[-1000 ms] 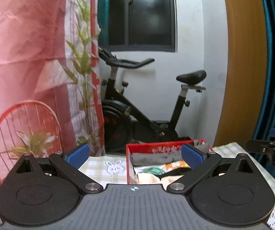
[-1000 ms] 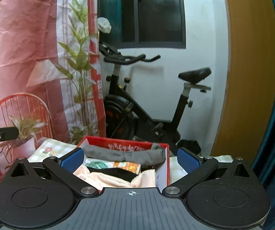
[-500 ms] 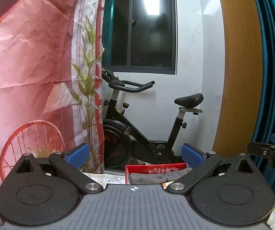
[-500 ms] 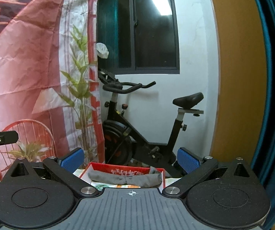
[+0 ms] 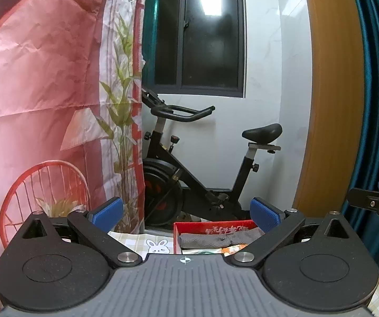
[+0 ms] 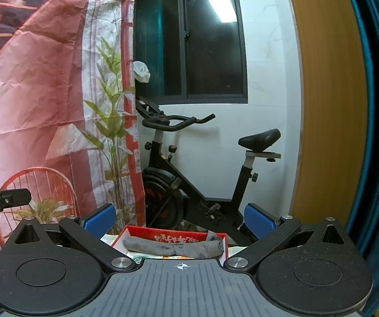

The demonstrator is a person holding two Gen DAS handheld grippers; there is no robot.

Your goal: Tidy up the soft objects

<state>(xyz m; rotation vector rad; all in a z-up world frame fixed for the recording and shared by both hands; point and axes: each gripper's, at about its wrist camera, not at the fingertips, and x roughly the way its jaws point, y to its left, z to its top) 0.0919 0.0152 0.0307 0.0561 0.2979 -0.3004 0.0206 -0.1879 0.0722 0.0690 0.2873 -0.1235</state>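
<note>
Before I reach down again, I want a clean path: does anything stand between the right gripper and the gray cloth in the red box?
Nothing visible does. The right gripper is open and empty, and the gray cloth lies uncovered along the red box.

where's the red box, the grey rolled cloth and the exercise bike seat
red box (image 6: 178, 233): right wrist view, on its far inner wall.
grey rolled cloth (image 6: 173, 248): right wrist view, middle of the roll.
exercise bike seat (image 5: 262, 133): left wrist view, top of the saddle.
</note>
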